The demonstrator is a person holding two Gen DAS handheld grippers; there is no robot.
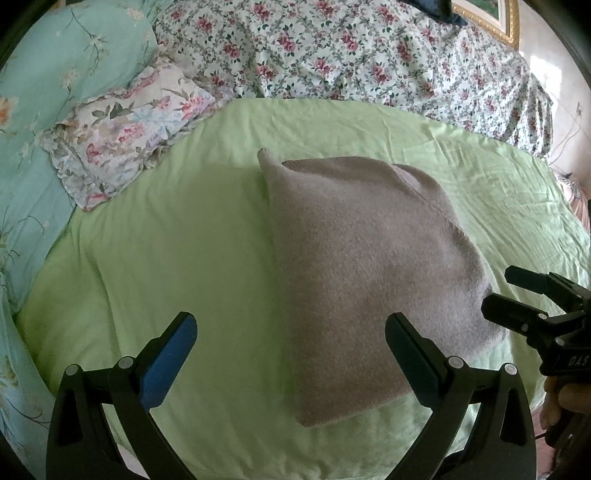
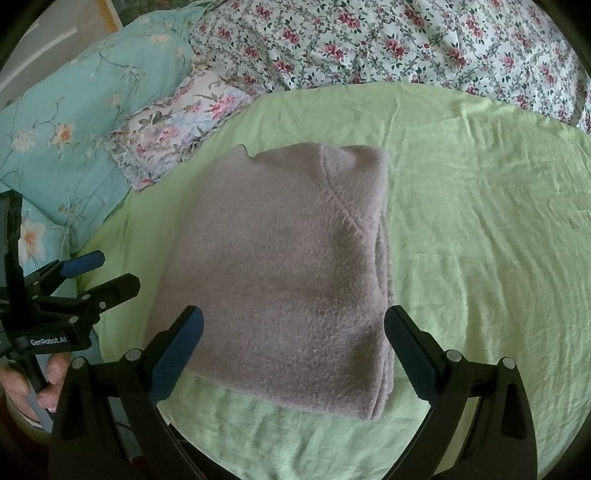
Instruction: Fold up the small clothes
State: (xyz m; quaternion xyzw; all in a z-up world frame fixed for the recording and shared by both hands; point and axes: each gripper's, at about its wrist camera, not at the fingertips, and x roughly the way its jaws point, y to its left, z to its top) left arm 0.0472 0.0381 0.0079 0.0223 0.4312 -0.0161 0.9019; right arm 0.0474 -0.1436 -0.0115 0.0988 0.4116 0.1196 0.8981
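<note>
A mauve-grey knit garment (image 1: 369, 266) lies folded into a compact rectangle on the light green sheet (image 1: 177, 236); it also shows in the right wrist view (image 2: 288, 266), with a seam line across its top layer. My left gripper (image 1: 291, 354) is open and empty, held above the garment's near left edge. My right gripper (image 2: 293, 350) is open and empty above the garment's near edge. Each gripper shows in the other's view: the right gripper (image 1: 517, 295) at the garment's right corner, the left gripper (image 2: 110, 273) beside its left edge.
A flowered quilt (image 1: 369, 55) lies bunched along the far side of the sheet. A teal flowered duvet (image 1: 55, 92) and a small frilled flowered pillow (image 1: 125, 129) lie at the far left. A gilt picture frame (image 1: 491, 18) stands behind.
</note>
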